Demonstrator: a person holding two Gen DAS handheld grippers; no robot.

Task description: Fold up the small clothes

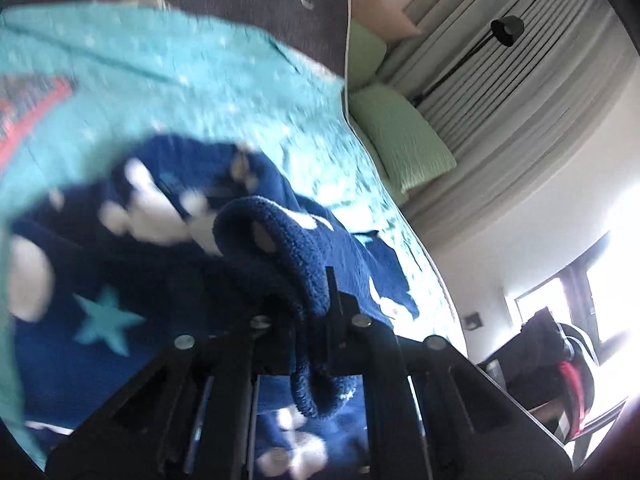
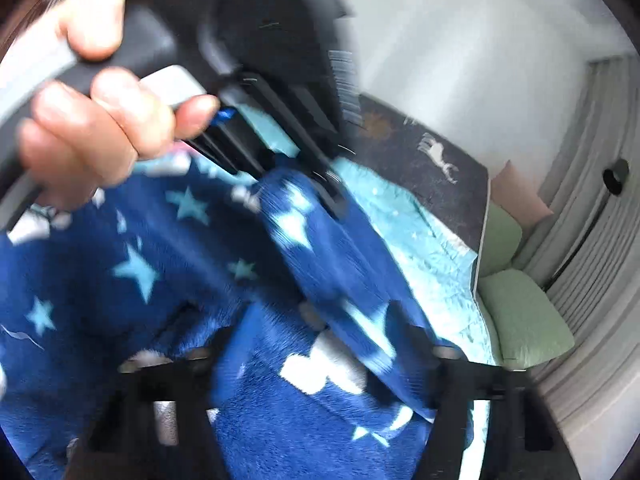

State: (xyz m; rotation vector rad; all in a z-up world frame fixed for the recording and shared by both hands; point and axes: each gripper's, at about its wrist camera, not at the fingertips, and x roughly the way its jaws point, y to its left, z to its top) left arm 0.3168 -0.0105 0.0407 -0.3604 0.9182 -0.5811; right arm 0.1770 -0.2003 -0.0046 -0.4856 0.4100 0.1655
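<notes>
left gripper (image 1: 310,300) pinching blue fleece garment (image 1: 276,248)

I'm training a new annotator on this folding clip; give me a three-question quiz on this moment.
1. True or false: the left gripper is shut on the blue starry garment.
2. The bedspread under the garment is: A) red B) turquoise C) white.
3. Fill in: beside the bed lie green ___.

Key: 1 true; 2 B; 3 cushions.

Fuzzy fleece garment (image 1: 276,248), quilted bedspread (image 1: 192,80)
</notes>
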